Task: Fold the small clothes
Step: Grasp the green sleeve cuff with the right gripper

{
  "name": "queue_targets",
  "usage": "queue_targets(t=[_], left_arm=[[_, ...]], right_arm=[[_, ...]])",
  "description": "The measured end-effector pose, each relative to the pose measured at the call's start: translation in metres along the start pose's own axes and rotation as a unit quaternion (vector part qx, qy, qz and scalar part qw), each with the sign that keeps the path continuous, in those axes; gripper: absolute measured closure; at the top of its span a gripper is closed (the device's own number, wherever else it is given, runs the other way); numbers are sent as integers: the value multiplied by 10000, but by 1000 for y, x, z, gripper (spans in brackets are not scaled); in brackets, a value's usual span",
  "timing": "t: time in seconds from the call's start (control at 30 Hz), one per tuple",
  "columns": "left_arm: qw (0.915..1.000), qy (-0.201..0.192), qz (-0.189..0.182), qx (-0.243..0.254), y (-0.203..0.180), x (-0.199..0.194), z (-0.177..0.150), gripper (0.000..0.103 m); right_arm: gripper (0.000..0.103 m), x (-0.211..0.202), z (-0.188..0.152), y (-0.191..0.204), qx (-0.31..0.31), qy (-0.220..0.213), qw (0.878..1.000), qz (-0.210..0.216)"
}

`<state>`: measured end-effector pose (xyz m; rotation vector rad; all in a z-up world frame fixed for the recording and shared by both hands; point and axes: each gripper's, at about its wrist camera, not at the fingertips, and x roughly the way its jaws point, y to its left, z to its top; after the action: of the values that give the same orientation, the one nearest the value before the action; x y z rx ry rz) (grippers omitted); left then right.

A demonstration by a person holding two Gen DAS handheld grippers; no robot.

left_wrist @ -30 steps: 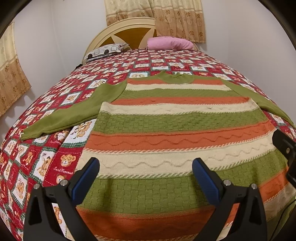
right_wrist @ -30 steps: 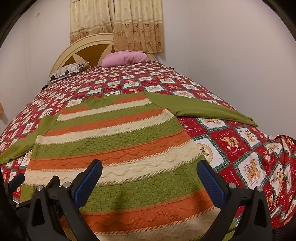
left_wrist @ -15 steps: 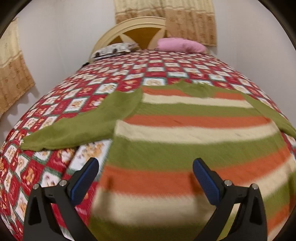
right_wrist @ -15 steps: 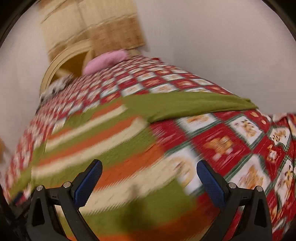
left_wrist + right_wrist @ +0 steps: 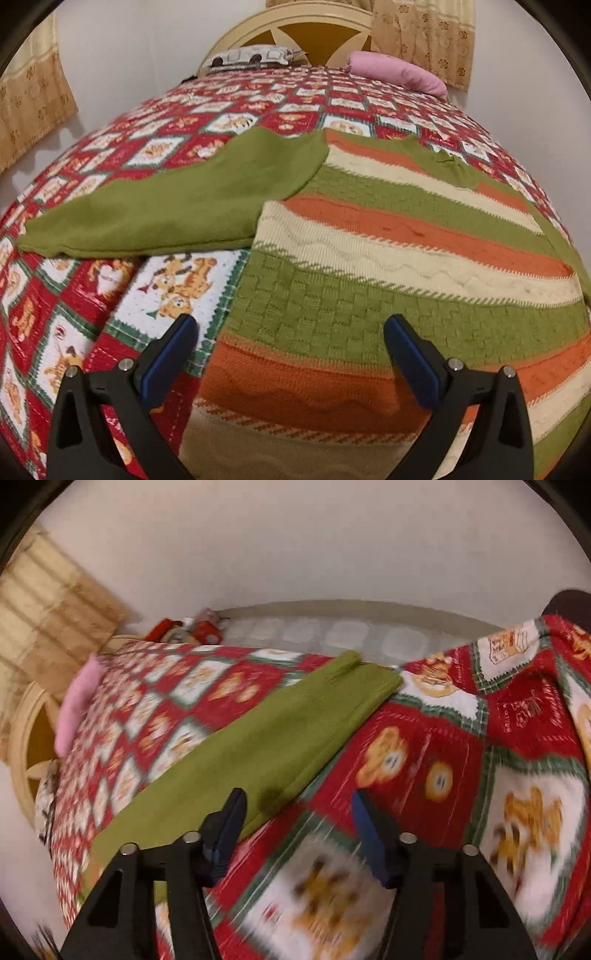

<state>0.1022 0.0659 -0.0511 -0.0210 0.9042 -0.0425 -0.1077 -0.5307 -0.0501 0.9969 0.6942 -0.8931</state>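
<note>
Sweater [image 5: 388,258] is lying flat on your bedspread [image 5: 147,147]; left gripper [image 5: 291,354] is gaping wide, right gripper [image 5: 297,830] has been narrowing, both empty.

The sweater [image 5: 369,258] is seen to be knitted wool-like cloth, ribbed and cabled in bands, matt and rough; its sleeve [image 5: 258,746] is knitted plainer and smoother. The quilt [image 5: 110,295] is made of printed cloth, stitched, with a slight sheen. The gripper [image 5: 288,354] frames are formed of matt black plastic, set with shiny metal screws, the pads [image 5: 410,365] faced in blue.
</note>
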Motion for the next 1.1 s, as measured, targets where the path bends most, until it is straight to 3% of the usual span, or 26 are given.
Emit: queue_targets(t=[0.13,0.27,0.37,0.57,0.7,0.9,1.1], left_arm=[[9999,22,-69,-84,3,3,2,0],[10000,46,-27,-52,3,4,2,0],[10000,48,-18,-45,3,4,2,0],[10000,44,-23,-49,3,4,1,0],[10000,44,-22,-48,2,4,1,0],[10000,35,-42,-62,2,4,2,0],[9999,13,-100,-94,2,3,2,0]], right_arm=[[50,13,21,-2,98,-126,9998,-72],[84,19,29,-11,3,-157,9997,-172],[96,14,31,-19,-37,-171,9996,203],[97,-24,32,-4,-469,-502,9957,617],[97,-58,25,35,-1043,-725,9889,769],[98,-104,-27,125,-2304,-865,9645,958],[98,-120,-126,221,-3494,-652,9235,1446]])
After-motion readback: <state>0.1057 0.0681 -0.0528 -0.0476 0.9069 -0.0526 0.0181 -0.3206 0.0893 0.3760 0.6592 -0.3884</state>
